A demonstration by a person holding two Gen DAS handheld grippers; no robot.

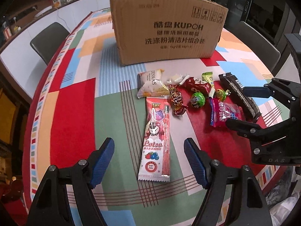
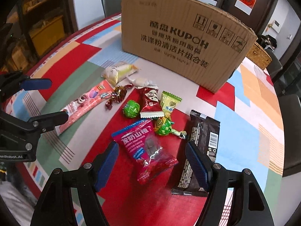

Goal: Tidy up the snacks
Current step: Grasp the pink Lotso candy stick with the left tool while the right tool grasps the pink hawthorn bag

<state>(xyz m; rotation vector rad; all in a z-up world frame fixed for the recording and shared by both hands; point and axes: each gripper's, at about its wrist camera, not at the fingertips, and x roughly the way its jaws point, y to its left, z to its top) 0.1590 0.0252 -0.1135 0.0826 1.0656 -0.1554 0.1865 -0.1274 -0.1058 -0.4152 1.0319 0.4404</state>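
One cardboard box (image 1: 165, 28); nine wrapped snacks (image 1: 155, 139); two hand-held grippers (image 1: 148, 158).

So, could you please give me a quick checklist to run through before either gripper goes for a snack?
1. Left gripper open and empty: ok.
2. Right gripper open and empty: ok.
3. Long pink Lotso packet lies between the left fingers' line, clear of other snacks: ok.
4. Magenta hawthorn bag sits ahead of the right gripper; the green lollipop is close to its far end: ok, but watch it.
5. Black wrapper lies close by the right finger: not ok, could be nudged.
6. Cardboard box top open for dropping: cannot tell.
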